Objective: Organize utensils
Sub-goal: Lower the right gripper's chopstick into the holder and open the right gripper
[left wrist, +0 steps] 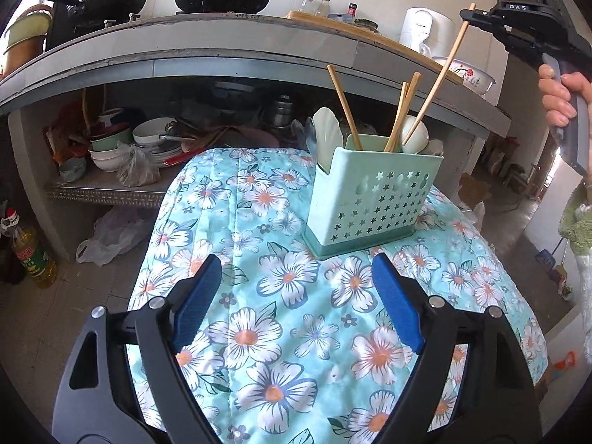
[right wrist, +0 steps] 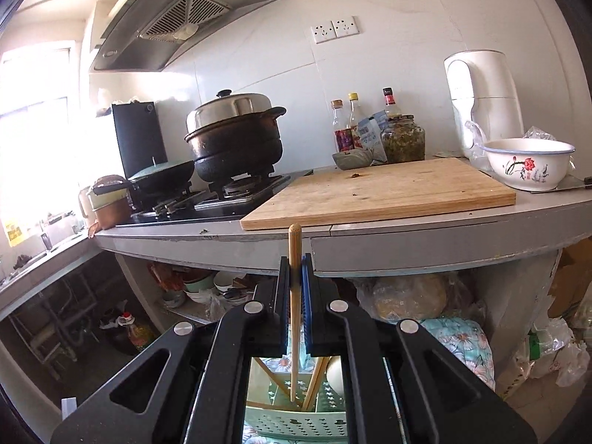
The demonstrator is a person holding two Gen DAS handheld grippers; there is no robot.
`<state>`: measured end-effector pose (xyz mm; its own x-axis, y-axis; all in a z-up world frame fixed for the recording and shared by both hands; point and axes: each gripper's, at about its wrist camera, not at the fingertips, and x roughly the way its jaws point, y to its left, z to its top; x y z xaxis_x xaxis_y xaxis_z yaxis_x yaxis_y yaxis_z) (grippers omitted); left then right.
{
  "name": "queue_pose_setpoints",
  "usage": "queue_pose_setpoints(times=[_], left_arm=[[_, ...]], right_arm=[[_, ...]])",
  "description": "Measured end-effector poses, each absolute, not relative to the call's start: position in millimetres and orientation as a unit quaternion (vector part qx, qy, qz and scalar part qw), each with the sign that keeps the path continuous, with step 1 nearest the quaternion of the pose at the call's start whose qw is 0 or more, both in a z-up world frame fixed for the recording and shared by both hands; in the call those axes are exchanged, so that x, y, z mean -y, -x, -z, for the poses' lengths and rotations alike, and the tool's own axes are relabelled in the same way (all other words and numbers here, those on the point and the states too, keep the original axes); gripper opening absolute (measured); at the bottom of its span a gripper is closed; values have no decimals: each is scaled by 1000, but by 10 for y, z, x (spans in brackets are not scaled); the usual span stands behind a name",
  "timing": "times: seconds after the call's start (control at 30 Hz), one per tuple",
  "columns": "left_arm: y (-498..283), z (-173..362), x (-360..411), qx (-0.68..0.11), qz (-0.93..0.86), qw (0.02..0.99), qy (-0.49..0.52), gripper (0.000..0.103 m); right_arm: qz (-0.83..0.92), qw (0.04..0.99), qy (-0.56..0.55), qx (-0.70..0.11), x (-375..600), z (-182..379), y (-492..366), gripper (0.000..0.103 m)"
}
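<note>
The mint-green utensil caddy point(left wrist: 373, 199) stands upright on a bench covered with a turquoise floral cloth point(left wrist: 281, 333). Its front wall is perforated with star-shaped holes. Inside the caddy are several wooden chopsticks point(left wrist: 401, 116), leaning at differing angles, a pale green spoon point(left wrist: 327, 137) at the left end and a white spoon point(left wrist: 416, 133) at the right end.

Left tongs point(left wrist: 292, 299): open, jaws wide apart, blue pads facing each other with only cloth visible between them. They hover above the cloth, near the front corner of the caddy and clear of it.

Right tongs point(right wrist: 296, 288): closed on a single wooden chopstick point(right wrist: 295, 296). The pads clamp the chopstick near its upper end; a short length projects above the fingers. In the left wrist view the same chopstick point(left wrist: 440, 77) slants down from the raised right tongs point(left wrist: 471, 14) into the right-hand part of the caddy, beside the white spoon. In the right wrist view its lower tip sits inside the caddy point(right wrist: 296, 421); contact with the caddy floor cannot be determined. A hand point(left wrist: 558, 92) grips the handle of the right tongs.

Behind the bench is a grey kitchen counter point(right wrist: 425, 236) carrying a wooden cutting board point(right wrist: 381, 192), a black pot point(right wrist: 236, 148) on a gas hob, and an enamel bowl point(right wrist: 529, 162).
</note>
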<state>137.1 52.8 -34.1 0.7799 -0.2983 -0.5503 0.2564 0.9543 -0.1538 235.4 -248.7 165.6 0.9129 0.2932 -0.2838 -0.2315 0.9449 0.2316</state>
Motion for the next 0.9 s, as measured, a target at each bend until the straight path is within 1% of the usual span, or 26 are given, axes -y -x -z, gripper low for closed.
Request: queue_pose_setpoints(times=[0.37,0.5,0.57,0.6,0.63,0.7,0.77,0.83,0.9], left_arm=[[-1410,375,-596,-297,144,943,38,81],[-1413,370,-584,-297,144,943,42,84],[-1407,359,-571,-298,142,943,44,84],[-1401,351,-563,-298,142,943,44,84],[-1397,344,-556,-298,141,943,43,85],[-1374,317,-533,-296,136,944,43,87],[-1347,286,-506,-294,132,946,43,89],[-1311,246,-459,-290,129,947,40,90],[-1273,209,-401,-288,124,949,34,91]], right_arm=[[-122,967,-61,-217,2228,-1264,-2651,6],[-128,956,-49,-258,2134,-1030,-2705,7],[-128,953,-42,-272,2110,-926,-2681,8],[-130,951,-43,-276,2112,-891,-2657,12],[-130,951,-47,-277,2121,-863,-2616,22],[-131,951,-55,-275,2171,-843,-2515,33],[-130,952,-66,-269,2248,-838,-2366,37],[-131,952,-78,-264,2325,-828,-2206,44],[-128,954,-89,-257,2413,-807,-2019,47]])
